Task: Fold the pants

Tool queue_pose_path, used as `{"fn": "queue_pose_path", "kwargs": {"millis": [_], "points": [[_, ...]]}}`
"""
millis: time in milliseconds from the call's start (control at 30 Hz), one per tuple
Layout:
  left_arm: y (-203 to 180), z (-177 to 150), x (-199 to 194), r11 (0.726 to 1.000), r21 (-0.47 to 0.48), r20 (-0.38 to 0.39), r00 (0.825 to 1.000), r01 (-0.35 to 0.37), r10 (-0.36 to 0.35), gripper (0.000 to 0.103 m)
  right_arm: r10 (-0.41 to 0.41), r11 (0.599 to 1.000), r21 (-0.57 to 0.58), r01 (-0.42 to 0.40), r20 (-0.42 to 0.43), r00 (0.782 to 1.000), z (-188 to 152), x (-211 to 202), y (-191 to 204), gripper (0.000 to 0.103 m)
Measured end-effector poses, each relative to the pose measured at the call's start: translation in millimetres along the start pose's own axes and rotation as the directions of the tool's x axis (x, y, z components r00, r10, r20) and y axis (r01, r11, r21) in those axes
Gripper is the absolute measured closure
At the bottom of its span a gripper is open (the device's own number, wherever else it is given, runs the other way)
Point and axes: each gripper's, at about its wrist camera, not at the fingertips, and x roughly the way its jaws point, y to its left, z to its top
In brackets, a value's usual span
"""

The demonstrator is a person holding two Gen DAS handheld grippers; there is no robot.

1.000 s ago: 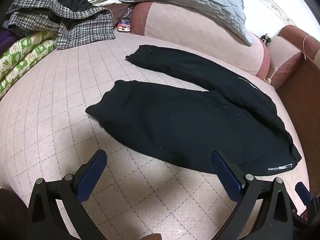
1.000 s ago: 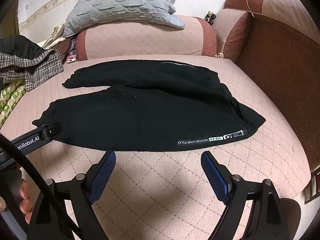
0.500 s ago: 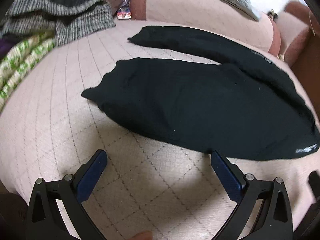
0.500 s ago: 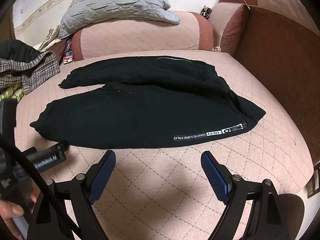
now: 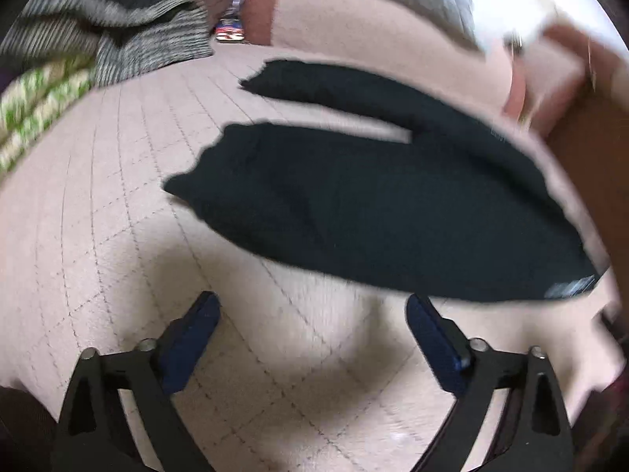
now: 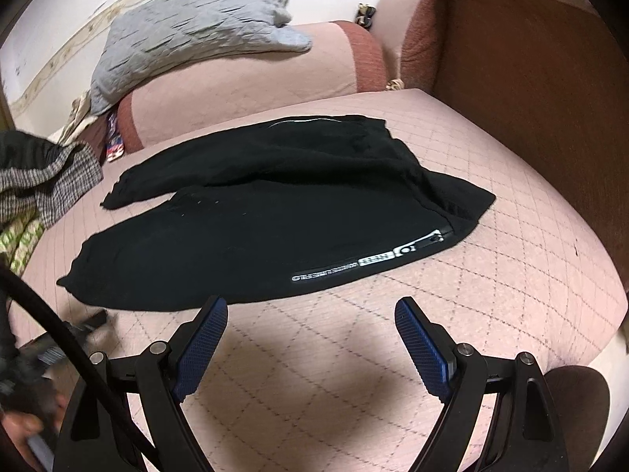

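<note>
Black pants [image 6: 275,220] lie flat on the pink quilted sofa seat [image 6: 511,244], legs pointing left and apart, waistband at the right with a white printed strip [image 6: 365,263] along the near edge. They also show in the blurred left wrist view [image 5: 373,212]. My left gripper [image 5: 310,314] is open and empty, low over the seat just short of the near leg's edge. My right gripper [image 6: 310,314] is open and empty, close to the near edge by the waistband. The left gripper shows blurred at the far left of the right wrist view [image 6: 78,326].
A grey quilted pillow [image 6: 188,35] rests on the sofa back. A pile of checked and green clothes [image 5: 98,47] sits at the left end. A brown armrest [image 6: 530,98] rises at the right. A small colourful packet [image 5: 230,31] lies at the back.
Both grippers have moved forward and lower toward the pants' near edge. The left view is now motion-blurred. The pants have not moved.
</note>
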Motion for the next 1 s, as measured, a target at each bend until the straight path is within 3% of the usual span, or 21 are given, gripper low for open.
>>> {"fn": "queue_pose_path", "kwargs": {"millis": [100,267,467,500,533,600,833,900,933,967,1000], "points": [[20,22,-3,0.999,-0.039,0.015,0.999,-0.031,0.031,0.009,-0.001,1.0,0.028,0.001,-0.001,1.0,2,2,-14,0.012],[59,55,25,0.995,-0.093,-0.059,0.998,-0.026,0.021,0.009,0.031,0.994,0.105,-0.027,-0.037,0.999,4,12,-37,0.012],[64,69,45,0.994,-0.097,-0.059,0.997,0.05,-0.056,0.009,0.071,0.973,0.225,-0.051,-0.081,0.994,8,31,-67,0.012],[59,70,47,0.994,-0.085,-0.064,0.995,0.072,-0.077,0.021,0.088,0.967,0.246,-0.064,-0.087,0.992,9,35,-72,0.012],[51,71,49,0.994,-0.061,-0.072,0.993,0.093,-0.097,0.051,0.104,0.96,0.269,-0.075,-0.095,0.99,11,41,-78,0.012],[42,72,55,0.996,-0.037,-0.105,0.99,0.087,-0.091,0.093,0.129,0.95,0.299,-0.091,-0.109,0.986,16,50,-85,0.012],[48,77,54,0.991,-0.09,-0.122,0.987,0.097,-0.108,0.094,0.157,0.926,0.361,-0.112,-0.097,0.983,45,86,-82,0.012],[50,77,49,0.992,-0.095,-0.119,0.988,0.086,-0.097,0.095,0.13,0.927,0.366,-0.086,-0.099,0.987,51,94,-79,0.017],[51,77,45,0.992,-0.096,-0.117,0.989,0.081,-0.092,0.095,0.111,0.928,0.366,-0.067,-0.102,0.989,55,96,-77,0.026],[51,75,42,0.992,-0.098,-0.115,0.989,0.078,-0.089,0.095,0.082,0.934,0.356,-0.04,-0.105,0.991,60,97,-74,0.048],[51,73,38,0.992,-0.099,-0.115,0.99,0.073,-0.084,0.095,0.069,0.938,0.346,-0.026,-0.112,0.991,63,98,-73,0.063]]}}
